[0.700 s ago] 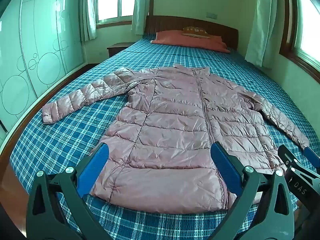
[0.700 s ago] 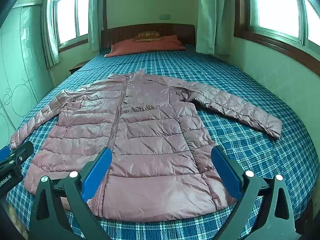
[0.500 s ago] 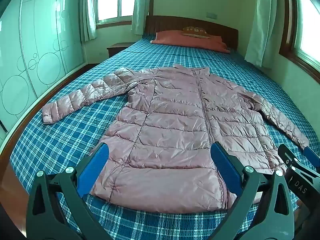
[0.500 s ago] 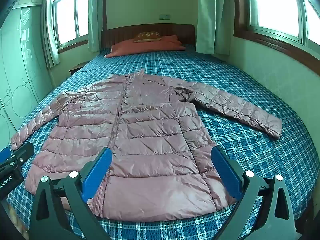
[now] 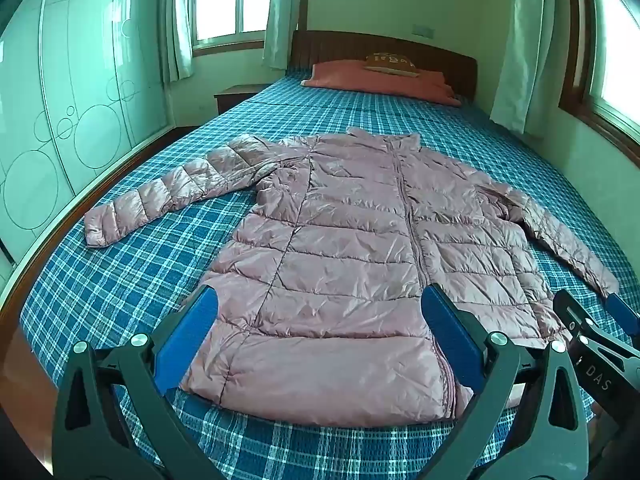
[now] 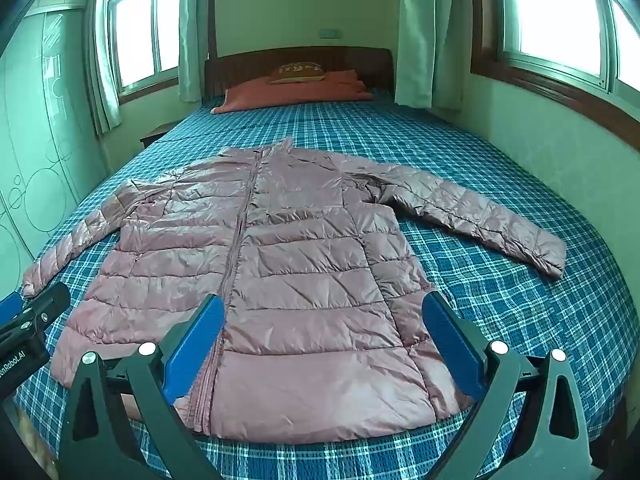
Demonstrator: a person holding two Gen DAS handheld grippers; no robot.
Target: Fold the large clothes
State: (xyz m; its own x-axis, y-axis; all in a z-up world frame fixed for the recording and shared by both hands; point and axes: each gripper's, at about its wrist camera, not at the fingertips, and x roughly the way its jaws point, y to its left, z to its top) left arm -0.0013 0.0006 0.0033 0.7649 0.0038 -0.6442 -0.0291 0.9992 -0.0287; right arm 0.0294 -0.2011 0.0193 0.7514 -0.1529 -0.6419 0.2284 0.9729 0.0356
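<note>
A pink quilted puffer jacket (image 5: 360, 264) (image 6: 288, 264) lies flat and zipped on the blue plaid bed (image 5: 132, 280) (image 6: 520, 304), collar toward the headboard, both sleeves spread outward. My left gripper (image 5: 316, 340) hovers open above the hem's left half, nothing between its blue pads. My right gripper (image 6: 324, 344) hangs open over the hem's right half, also empty. Each gripper's tip shows at the edge of the other's view. The left sleeve (image 5: 160, 200) reaches toward the bed's left edge, and the right sleeve (image 6: 480, 216) toward the window side.
A red pillow (image 5: 380, 80) with a small brown cushion (image 5: 390, 62) lies at the wooden headboard (image 6: 300, 60). A wardrobe with circle patterns (image 5: 60, 120) runs along the left. A wall with windows (image 6: 560, 40) borders the right side. A nightstand (image 5: 236, 94) stands at the far left.
</note>
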